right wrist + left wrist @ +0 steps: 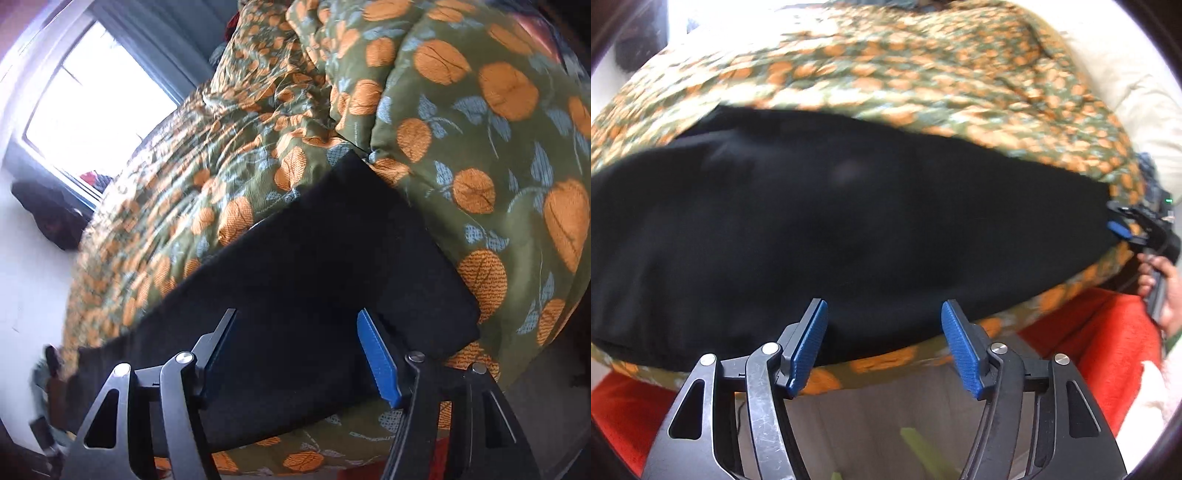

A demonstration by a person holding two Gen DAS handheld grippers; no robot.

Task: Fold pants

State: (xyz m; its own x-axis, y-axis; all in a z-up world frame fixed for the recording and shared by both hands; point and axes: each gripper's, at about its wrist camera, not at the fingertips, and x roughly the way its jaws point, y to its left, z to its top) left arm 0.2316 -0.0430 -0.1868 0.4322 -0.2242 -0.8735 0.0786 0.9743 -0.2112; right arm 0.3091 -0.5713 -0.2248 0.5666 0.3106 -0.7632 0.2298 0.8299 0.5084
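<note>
The black pants lie flat as a long folded band on a green bedspread printed with orange leaves. My left gripper hangs over their near edge, jaws open, and its blue pads grip nothing. At the far right of the left wrist view, my right gripper sits at the end of the pants, with a hand on its handle. In the right wrist view the pants run away to the left. My right gripper stands open just above them, no cloth pinched.
The bedspread bunches into a high heap right of the pants. Red fabric hangs below the near bed edge, above pale floor. A bright window and a dark bag lie beyond the bed.
</note>
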